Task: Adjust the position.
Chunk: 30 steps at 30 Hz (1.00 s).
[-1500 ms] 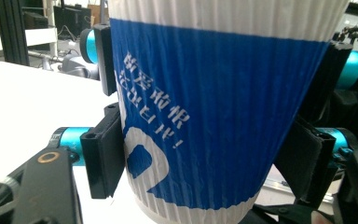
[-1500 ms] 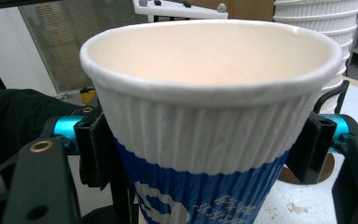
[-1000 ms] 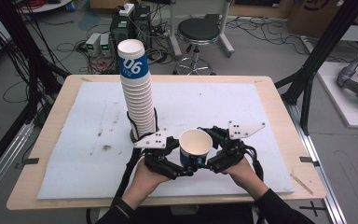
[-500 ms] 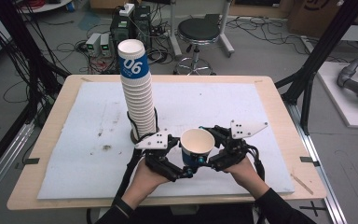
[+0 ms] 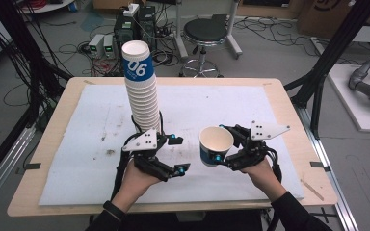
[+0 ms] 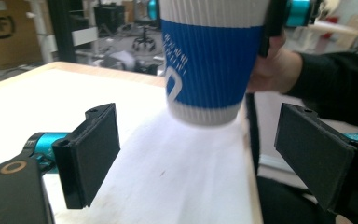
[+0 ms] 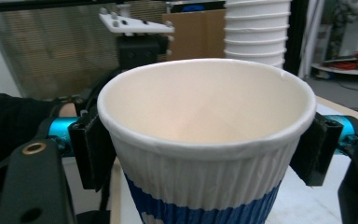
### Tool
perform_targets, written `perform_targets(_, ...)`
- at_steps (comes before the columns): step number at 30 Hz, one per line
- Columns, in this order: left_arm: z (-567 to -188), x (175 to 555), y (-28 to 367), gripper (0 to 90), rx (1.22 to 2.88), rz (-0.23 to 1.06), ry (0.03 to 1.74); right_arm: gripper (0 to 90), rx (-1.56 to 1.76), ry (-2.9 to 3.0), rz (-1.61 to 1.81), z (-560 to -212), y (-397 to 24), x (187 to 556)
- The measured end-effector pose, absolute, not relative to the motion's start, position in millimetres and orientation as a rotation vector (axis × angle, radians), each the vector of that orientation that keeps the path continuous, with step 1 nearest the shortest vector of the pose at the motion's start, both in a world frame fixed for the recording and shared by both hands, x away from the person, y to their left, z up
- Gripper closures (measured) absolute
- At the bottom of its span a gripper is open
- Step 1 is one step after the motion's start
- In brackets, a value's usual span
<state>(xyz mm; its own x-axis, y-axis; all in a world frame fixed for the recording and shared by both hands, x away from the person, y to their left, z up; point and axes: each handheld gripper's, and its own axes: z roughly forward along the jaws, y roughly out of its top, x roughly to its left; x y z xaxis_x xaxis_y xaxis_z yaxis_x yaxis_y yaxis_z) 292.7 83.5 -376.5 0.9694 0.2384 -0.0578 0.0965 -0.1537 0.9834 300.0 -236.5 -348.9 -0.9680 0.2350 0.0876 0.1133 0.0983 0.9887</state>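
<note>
Cup (image 5: 215, 146) first: seen from the high view, my right gripper (image 5: 231, 147) carries it alone, lifted off the white mat (image 5: 91, 120) and tipped a little toward my left side, apart from the tall stack of cups (image 5: 143, 96) it seems to have been peeled from, so I judge it is being kept free for setting down elsewhere. My left gripper (image 5: 178, 155) sits just in front of the stack's foot with nothing between its jaws, which have just been opening, I judge to let the cup pass fully to the other hand. That view gives the layout, stack behind, cup to the right, both hands (image 5: 137, 180) low at the near edge of the table (image 5: 289, 103), but not how the pads meet the cup. The left gripper view fills that in for my left side: both black pads (image 6: 91, 151) stand wide apart with only mat between them, and the cup's blue band (image 6: 209, 65) hangs above and beyond them, its base clear of the surface. The right gripper view shows what neither other does: the pads (image 7: 93, 149) pressed against the ribbed wall on both sides just under the rim, and the cup's inside (image 7: 200, 107) empty and clean.
</note>
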Motion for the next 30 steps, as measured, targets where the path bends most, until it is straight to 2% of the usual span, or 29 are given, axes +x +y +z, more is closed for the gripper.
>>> perform_targets(14,-378,288,144,14.0,1.741,0.343,0.351,21.7,0.471,2.174,1.937,-352,-269,310)
perform_targets(23,-389,289,159,14.1,1.754,0.465,0.462,21.7,0.495,2.144,1.927,-351,-274,312)
perform_targets(30,-388,287,160,14.0,1.701,0.465,0.442,21.7,0.501,2.143,1.920,-351,-276,312)
